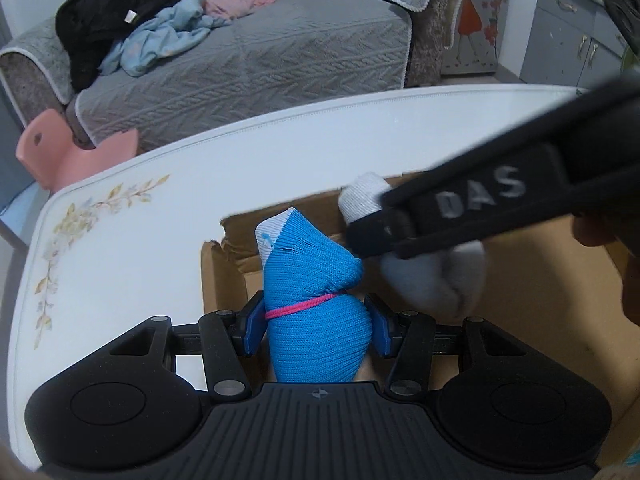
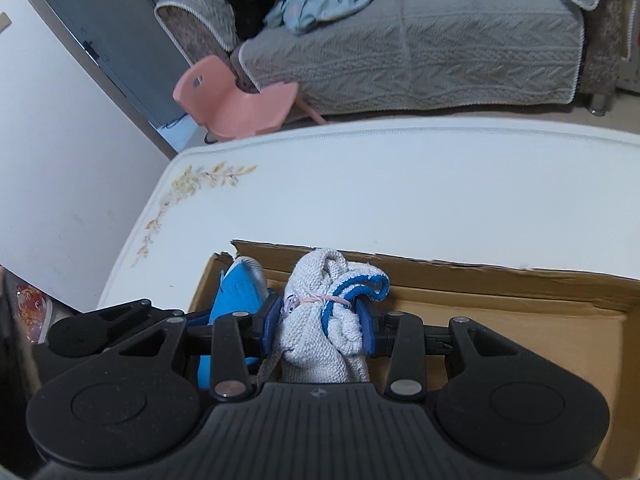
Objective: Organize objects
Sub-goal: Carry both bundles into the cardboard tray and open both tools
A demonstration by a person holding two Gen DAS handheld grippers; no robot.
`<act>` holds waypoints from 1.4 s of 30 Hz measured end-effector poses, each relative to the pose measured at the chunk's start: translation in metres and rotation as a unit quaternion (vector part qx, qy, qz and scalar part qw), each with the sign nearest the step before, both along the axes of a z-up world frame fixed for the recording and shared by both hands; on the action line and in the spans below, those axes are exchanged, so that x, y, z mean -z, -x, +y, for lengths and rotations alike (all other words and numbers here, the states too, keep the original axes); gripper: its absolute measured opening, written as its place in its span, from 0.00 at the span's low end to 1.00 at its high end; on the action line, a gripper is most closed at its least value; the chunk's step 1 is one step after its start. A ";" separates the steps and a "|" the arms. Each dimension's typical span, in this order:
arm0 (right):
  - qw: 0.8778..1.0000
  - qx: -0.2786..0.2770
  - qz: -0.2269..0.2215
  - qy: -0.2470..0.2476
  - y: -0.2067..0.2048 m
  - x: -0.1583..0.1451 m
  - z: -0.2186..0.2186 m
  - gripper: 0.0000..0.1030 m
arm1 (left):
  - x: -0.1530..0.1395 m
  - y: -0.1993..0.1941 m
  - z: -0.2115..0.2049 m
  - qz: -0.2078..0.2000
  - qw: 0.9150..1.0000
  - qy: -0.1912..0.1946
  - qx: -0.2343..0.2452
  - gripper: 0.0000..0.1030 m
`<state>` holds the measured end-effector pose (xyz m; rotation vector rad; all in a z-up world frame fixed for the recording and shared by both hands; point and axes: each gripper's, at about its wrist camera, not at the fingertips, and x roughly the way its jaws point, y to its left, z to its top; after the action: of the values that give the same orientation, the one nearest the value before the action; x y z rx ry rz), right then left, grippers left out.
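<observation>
My left gripper (image 1: 316, 324) is shut on a blue sock bundle (image 1: 312, 288) tied with a pink band, held over the left end of an open cardboard box (image 1: 224, 272). My right gripper (image 2: 318, 320) is shut on a white sock bundle (image 2: 316, 320) with blue trim and a pink band, over the same box (image 2: 500, 304). In the left wrist view the right gripper (image 1: 400, 232) crosses from the right with the white bundle (image 1: 436, 276) beside the blue one. The blue bundle also shows in the right wrist view (image 2: 236, 288), to the left.
The box sits on a white table (image 2: 400, 188) with a floral print. Beyond the table stand a grey sofa (image 2: 420, 48) with a pile of clothes (image 2: 316, 4) and a pink plastic chair (image 2: 232, 104). A grey cabinet (image 1: 568, 40) stands at the far right.
</observation>
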<state>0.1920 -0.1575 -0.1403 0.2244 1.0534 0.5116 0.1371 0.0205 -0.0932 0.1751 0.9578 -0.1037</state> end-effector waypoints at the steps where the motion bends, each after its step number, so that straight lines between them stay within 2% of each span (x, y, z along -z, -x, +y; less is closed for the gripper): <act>1: 1.000 0.001 0.003 -0.002 -0.002 0.001 0.002 0.35 | 0.002 0.000 0.000 -0.001 1.000 -0.002 -0.004 0.57; 3: 1.000 0.003 0.009 -0.003 -0.003 0.002 0.005 0.35 | 0.003 0.001 0.002 -0.008 1.000 -0.002 -0.012 0.59; 8: 1.000 0.014 0.010 0.007 -0.006 0.004 0.011 0.38 | 0.004 0.002 0.000 -0.008 1.000 -0.001 -0.013 0.79; 10: 1.000 0.020 0.014 0.005 -0.007 0.005 0.008 0.43 | 0.003 0.005 -0.004 -0.011 1.000 -0.005 -0.010 0.87; 11: 1.000 0.021 0.015 0.002 -0.006 0.004 0.006 0.44 | 0.002 0.006 -0.005 -0.014 1.000 -0.007 -0.010 0.88; 15: 1.000 0.020 0.009 0.007 -0.005 0.000 0.002 0.64 | -0.003 0.009 -0.004 -0.019 1.000 0.001 -0.017 0.89; 17: 1.000 0.022 0.005 0.011 -0.003 -0.002 -0.001 0.65 | -0.004 0.010 -0.002 -0.019 1.000 0.003 -0.024 0.92; 21: 0.999 0.034 0.008 -0.003 -0.004 -0.004 -0.008 0.74 | -0.009 0.013 0.003 -0.013 0.999 0.012 -0.039 0.92; 35: 0.997 0.026 0.053 -0.047 0.004 -0.005 -0.003 0.79 | -0.019 0.023 0.005 0.018 0.999 0.020 -0.039 0.94; 38: 0.999 0.013 0.032 -0.018 0.006 -0.012 0.000 0.80 | -0.019 0.023 0.006 0.022 0.999 0.023 -0.034 0.95; 42: 0.999 -0.030 -0.012 0.020 0.008 -0.025 -0.006 0.83 | -0.023 0.023 0.007 0.030 0.999 0.016 0.010 0.97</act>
<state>0.1838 -0.1631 -0.1157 0.1518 1.0491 0.5456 0.1143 0.0275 -0.0703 0.1520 1.0144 -0.1439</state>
